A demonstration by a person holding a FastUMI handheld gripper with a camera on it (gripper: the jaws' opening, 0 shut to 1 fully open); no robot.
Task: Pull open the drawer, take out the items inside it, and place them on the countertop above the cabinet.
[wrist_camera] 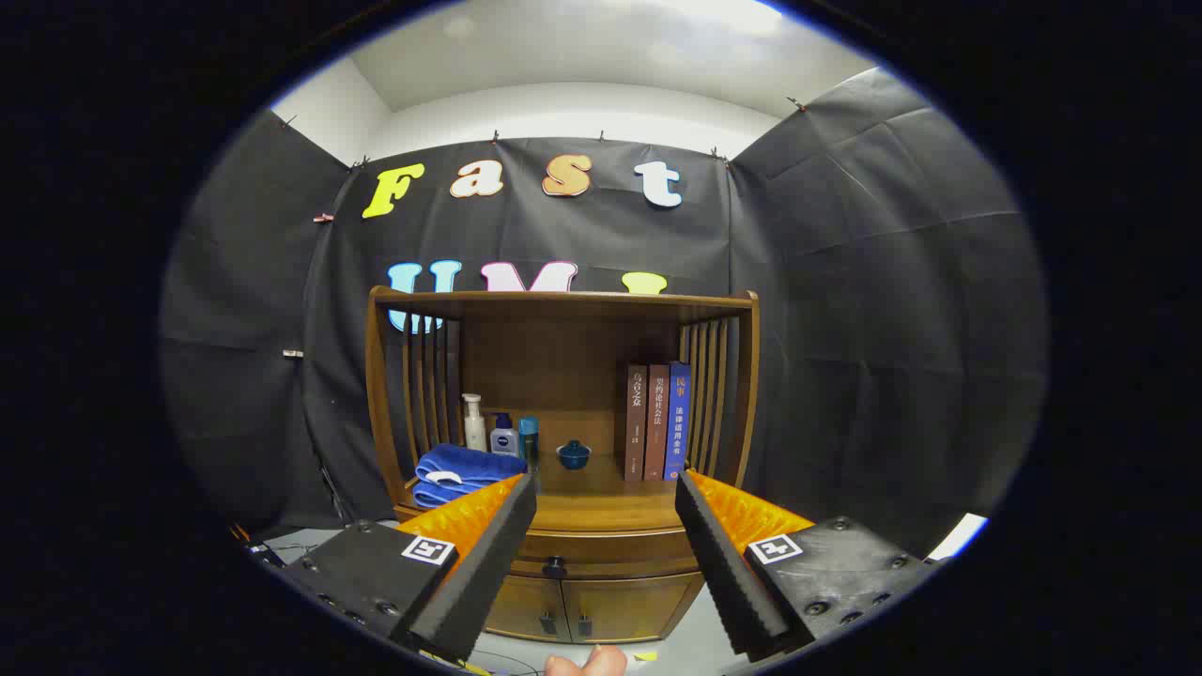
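My gripper (606,554) is spread wide, nothing between its fingers (479,573); it hangs in the air well short of the cabinet (563,413). The drawer (601,554) sits shut under the countertop (592,512), its dark knob (555,567) showing in the gap between my fingers. Whatever lies inside is hidden. My left finger covers the drawer's left end, my right finger its right end.

On the countertop: folded blue towel (455,472), partly behind my left finger; three bottles (502,434); small blue lidded bowl (573,454); three books (657,422) upright. The two lower doors (587,610) are partly cut off by my fingers. Part of a hand (587,663) shows below.
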